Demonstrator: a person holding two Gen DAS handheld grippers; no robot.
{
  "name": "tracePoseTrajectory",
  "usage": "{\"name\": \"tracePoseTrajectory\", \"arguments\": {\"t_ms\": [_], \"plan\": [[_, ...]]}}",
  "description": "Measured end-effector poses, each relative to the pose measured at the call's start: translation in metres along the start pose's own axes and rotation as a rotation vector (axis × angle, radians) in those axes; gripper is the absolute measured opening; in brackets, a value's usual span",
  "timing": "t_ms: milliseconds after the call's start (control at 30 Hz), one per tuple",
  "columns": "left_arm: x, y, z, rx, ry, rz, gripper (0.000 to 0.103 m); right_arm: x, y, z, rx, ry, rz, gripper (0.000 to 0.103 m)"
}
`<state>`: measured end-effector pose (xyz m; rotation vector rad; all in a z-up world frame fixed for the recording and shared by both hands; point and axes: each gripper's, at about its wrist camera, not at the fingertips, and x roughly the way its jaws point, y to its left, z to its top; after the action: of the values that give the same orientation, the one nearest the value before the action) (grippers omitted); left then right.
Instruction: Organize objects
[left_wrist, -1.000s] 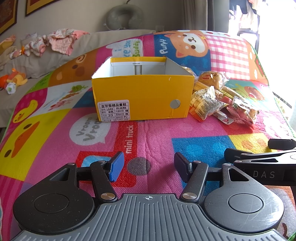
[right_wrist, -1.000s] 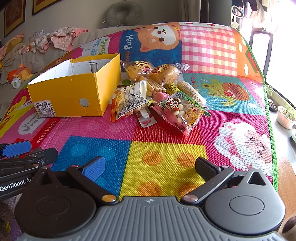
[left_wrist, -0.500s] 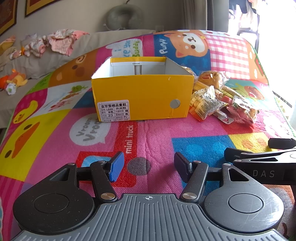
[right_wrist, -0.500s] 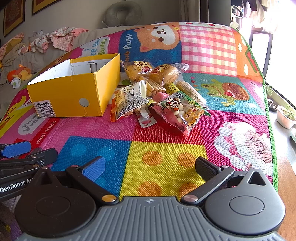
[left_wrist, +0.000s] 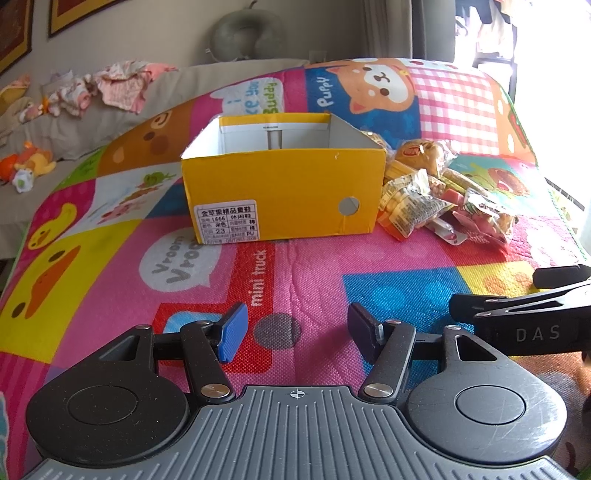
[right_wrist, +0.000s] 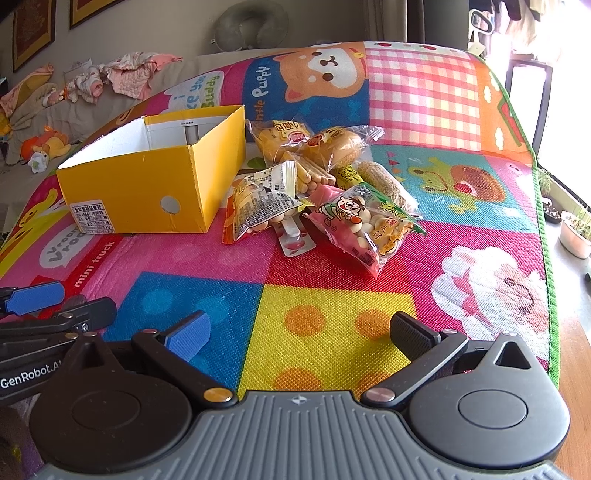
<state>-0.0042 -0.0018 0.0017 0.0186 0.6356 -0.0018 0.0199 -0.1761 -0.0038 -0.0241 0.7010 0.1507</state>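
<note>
Snack packets (right_wrist: 314, 192) half-hidden behind yellow box (left_wrist: 284, 192); labels illegible

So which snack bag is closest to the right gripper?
The pink snack bag with the cartoon kid. It sticks out furthest toward the right gripper; the other packets lie behind it, nearer the yellow box.

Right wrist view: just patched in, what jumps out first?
A bright yellow box, open-topped with nothing visible inside, stands on the colourful play mat. Just right of it lies a heap of snack packets, a pink cartoon bag nearest. Both the left gripper and right gripper are open and hold nothing.
</note>
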Motion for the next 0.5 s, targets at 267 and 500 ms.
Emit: {"name": "tracePoseTrajectory", "arguments": {"t_ms": [267,500], "plan": [[0.002,0.003,0.004,-0.005,0.018,-0.012,0.066,0.001,-0.003,0.01,-0.037,0.093,0.031,0.103],[-0.001,0.006,0.01,-0.001,0.074,-0.028,0.063,0.004,-0.003,0.016,-0.038,0.151,0.026,0.103]]}}
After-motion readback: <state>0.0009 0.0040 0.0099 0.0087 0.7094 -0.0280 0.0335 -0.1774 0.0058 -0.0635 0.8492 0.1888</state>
